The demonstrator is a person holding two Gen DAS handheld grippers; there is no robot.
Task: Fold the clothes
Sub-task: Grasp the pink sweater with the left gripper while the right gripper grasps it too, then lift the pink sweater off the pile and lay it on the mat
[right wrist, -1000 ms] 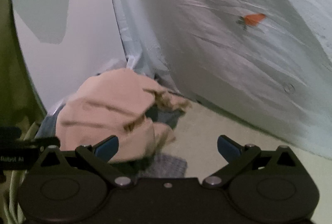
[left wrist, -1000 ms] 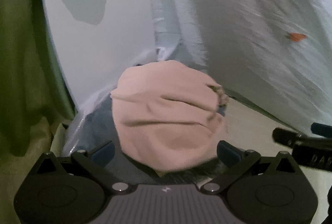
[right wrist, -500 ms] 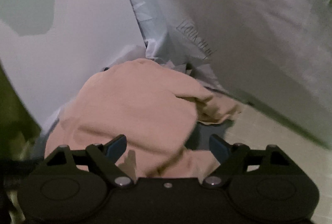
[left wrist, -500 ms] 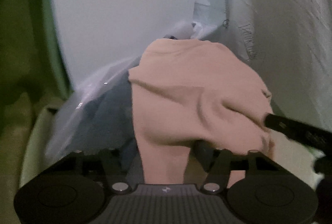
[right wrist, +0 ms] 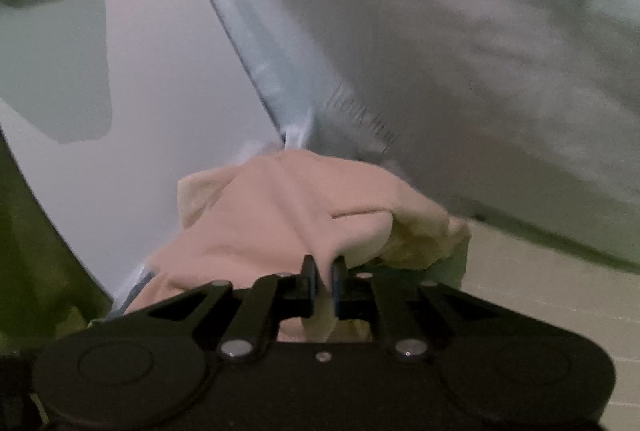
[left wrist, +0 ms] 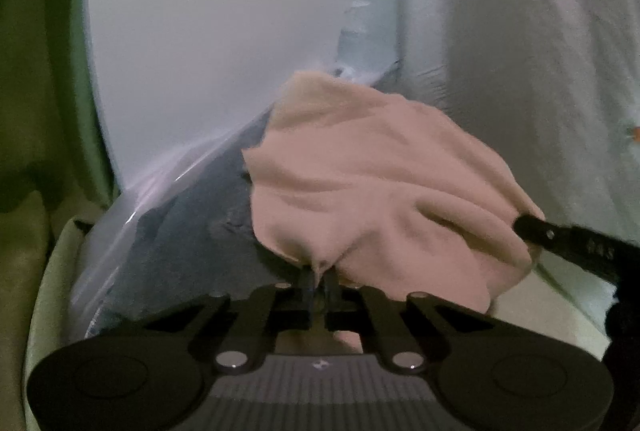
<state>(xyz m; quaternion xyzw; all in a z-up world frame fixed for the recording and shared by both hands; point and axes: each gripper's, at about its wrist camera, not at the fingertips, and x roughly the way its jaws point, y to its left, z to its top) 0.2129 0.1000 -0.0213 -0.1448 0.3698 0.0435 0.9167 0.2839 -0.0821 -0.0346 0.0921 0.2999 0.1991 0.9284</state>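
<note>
Now both grippers have closed on the pink garment [left wrist: 384, 183], where a second ago each pair of jaws stood wide apart in front of it. The left gripper [left wrist: 319, 277] pinches a gathered tuck of the cloth's near lower edge, jaws together on the fabric; half a second ago it was already closing on that spot. The right gripper [right wrist: 323, 271] has shut later: half a second ago its jaws were apart over the heap, and they now clamp a fold near the garment's front edge. In the left wrist view the right gripper's finger shows as a dark bar [left wrist: 576, 243] at the cloth's far right side.

The garment sits bunched and rumpled, not flat, draped over a dark grey item [left wrist: 200, 231] that lies inside a clear plastic bag [left wrist: 120, 227], close to a pale wall [left wrist: 192, 63] and a light hanging sheet [right wrist: 440, 51]. A yellowish lining or second layer [right wrist: 420, 235] peeks out at its right edge.

Judging by the twin grip, the piece is being taken up from the pile, likely to be lifted and spread; no fold is visible in it at this moment.
</note>
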